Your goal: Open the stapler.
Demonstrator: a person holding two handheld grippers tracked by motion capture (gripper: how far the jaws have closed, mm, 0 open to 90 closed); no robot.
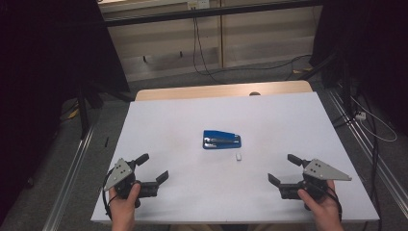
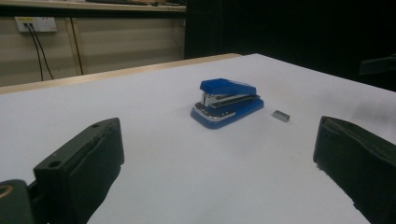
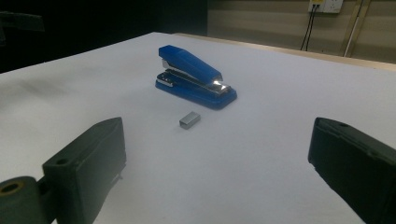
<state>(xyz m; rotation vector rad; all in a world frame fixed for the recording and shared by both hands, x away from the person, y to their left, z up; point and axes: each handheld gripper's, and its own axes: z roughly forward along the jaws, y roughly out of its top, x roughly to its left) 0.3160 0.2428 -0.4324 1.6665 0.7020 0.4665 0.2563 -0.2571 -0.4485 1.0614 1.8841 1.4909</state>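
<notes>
White table: blue stapler w/ staple block beside.

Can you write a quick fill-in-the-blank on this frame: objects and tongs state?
1. The glossy plastic stapler with metal parts is coloured ____.
2. The small grey metal staple block lies ____ the stapler, not touching it.
3. The left tongs and right tongs both have their jaws ____.
4. Both objects rest on a ____ table surface.

Missing words: blue; beside; open; white

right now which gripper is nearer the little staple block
Right. The right gripper sits just right of and nearer the person than the staple block; the left gripper is farther off on its left.
</notes>
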